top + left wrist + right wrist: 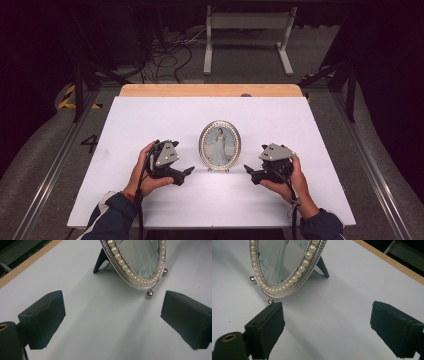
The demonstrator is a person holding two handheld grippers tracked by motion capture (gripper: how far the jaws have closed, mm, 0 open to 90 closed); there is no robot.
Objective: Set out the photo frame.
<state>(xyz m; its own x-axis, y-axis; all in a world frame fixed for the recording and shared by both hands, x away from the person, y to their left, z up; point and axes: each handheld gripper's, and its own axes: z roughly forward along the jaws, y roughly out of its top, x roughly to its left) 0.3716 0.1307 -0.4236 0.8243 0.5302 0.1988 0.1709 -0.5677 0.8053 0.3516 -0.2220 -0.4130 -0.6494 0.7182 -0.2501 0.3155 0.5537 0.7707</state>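
at the bottom of the high view, two sleeved forearms are entering the frame, each hand gripping a two-jaw tool over the white table point(150, 200). the left gripper point(188, 171) is sitting at lower centre-left, its jaws pointing rightward; the right gripper point(248, 169) is sitting at lower centre-right, its jaws pointing leftward. in the left gripper view, the jaws are standing wide apart at the lower left and lower right of the frame, holding nothing, with bare table between them. in the right gripper view, the jaws are likewise standing apart and holding nothing, the left-hand jaw lying just beside one ball foot of the frame. between the two tools, at the centre of the high view, the oval picture frame point(220, 145) is standing upright on the table, leaning on its dark rear strut point(100, 261); its pearl-beaded rim point(287, 286) is occupying the upper part of both gripper views. farther back, a wooden edge point(210, 90) is bordering the table, and cables and a white stand are lying on the floor at the top of the frame.
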